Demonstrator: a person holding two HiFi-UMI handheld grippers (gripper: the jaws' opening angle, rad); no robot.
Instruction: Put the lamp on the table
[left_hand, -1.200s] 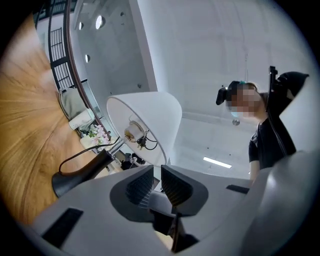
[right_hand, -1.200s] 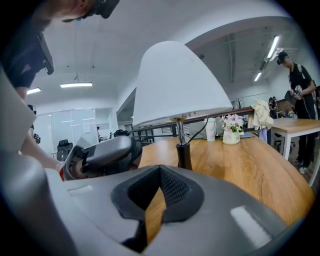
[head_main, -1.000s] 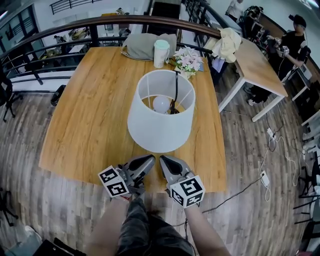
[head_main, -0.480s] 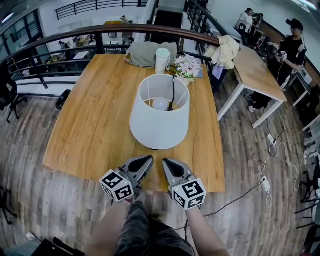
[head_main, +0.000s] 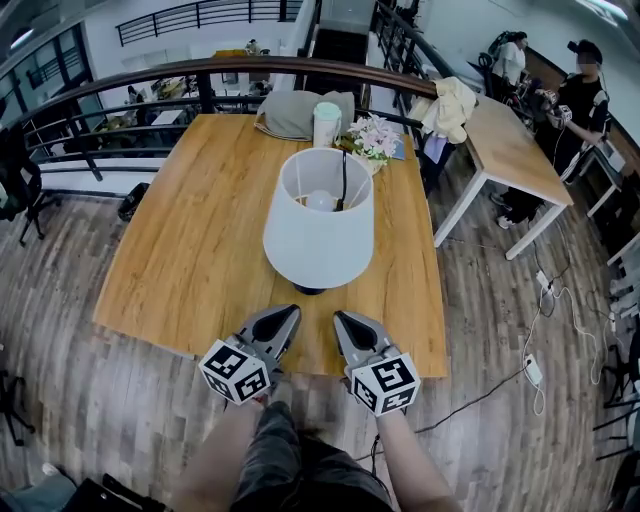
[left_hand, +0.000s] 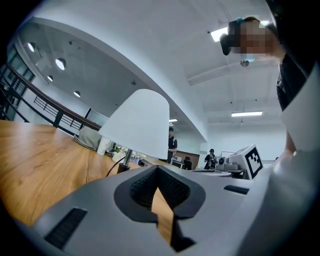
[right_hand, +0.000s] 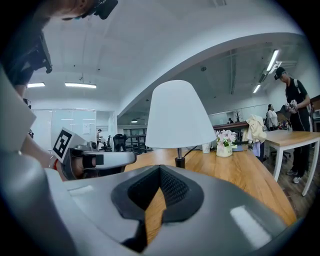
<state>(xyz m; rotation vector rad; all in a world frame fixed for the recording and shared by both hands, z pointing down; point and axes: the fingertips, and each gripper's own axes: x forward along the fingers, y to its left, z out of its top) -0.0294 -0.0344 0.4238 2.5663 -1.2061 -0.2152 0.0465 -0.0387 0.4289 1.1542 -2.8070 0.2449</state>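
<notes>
The lamp (head_main: 318, 232), with a white shade, a dark stem and a round dark base, stands upright on the wooden table (head_main: 190, 250), its black cord running off toward the back. My left gripper (head_main: 288, 317) and right gripper (head_main: 342, 322) sit side by side over the table's near edge, just short of the lamp base, both shut and holding nothing. In the left gripper view the lamp (left_hand: 138, 127) rises beyond the shut jaws of the left gripper (left_hand: 158, 169). The right gripper view shows the lamp (right_hand: 178, 117) ahead of the shut right gripper (right_hand: 160, 170).
At the table's far end lie a grey cushion (head_main: 290, 110), a white cup (head_main: 326, 124) and a small flower pot (head_main: 372, 138). A dark railing (head_main: 150, 80) curves behind. A second table (head_main: 505, 140) with a cloth stands to the right, people beside it.
Both grippers have drawn back from the lamp toward the table's near edge, staying shut. The view has pulled back, so the lamp looks smaller and farther.
</notes>
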